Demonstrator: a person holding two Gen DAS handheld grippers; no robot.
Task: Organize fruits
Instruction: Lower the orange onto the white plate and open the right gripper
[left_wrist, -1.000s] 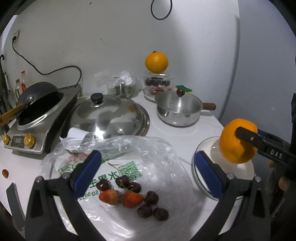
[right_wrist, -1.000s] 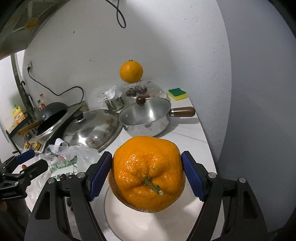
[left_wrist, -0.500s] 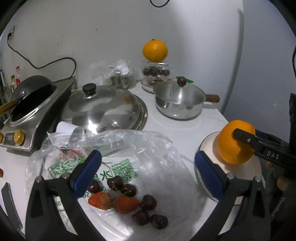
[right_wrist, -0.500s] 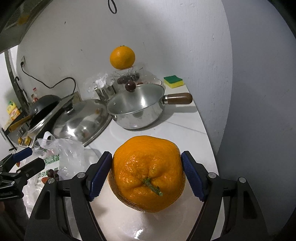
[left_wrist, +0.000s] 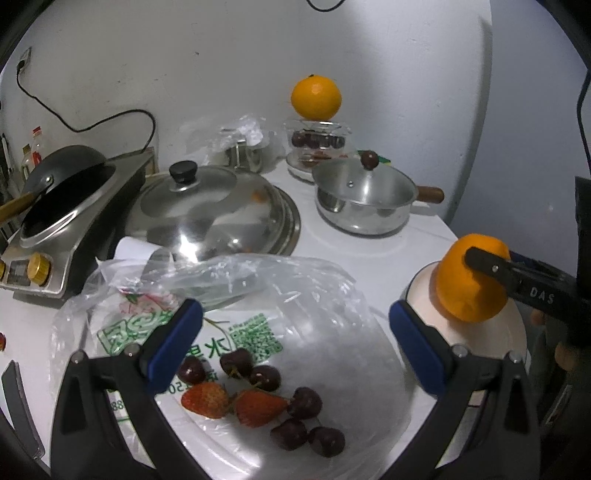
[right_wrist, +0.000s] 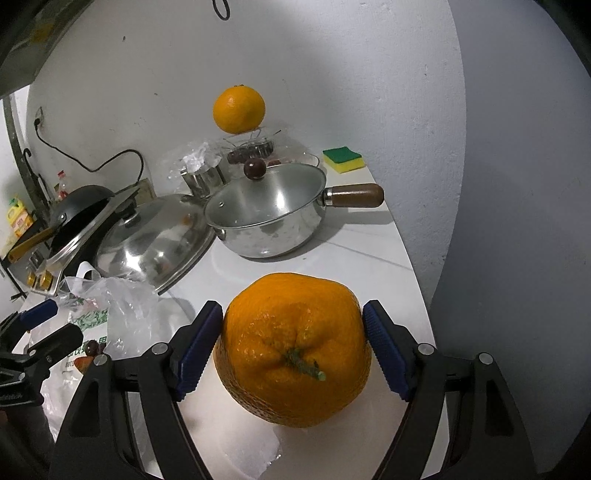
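Note:
My right gripper (right_wrist: 293, 347) stands around a large orange (right_wrist: 291, 349) that rests on a white plate (right_wrist: 229, 439); the right pad shows a thin gap to the peel. From the left wrist view the same orange (left_wrist: 469, 278) sits on the plate (left_wrist: 513, 325) at the right. My left gripper (left_wrist: 295, 332) is open and empty above a clear plastic bag (left_wrist: 314, 291) holding strawberries (left_wrist: 260, 406) and several dark cherries (left_wrist: 236, 363). A second orange (left_wrist: 316, 96) sits atop a glass jar of cherries (left_wrist: 317, 140) at the back.
A steel saucepan with lid and wooden handle (right_wrist: 269, 214) stands behind the plate. A large domed steel lid (left_wrist: 210, 210), a black wok on an induction cooker (left_wrist: 55, 192), a steel cup (right_wrist: 203, 177) and a sponge (right_wrist: 341, 158) sit further back. The counter edge runs at the right.
The right gripper has lowered the orange onto the plate and its jaws have eased apart slightly. The left gripper has drifted a little over the bag, still open.

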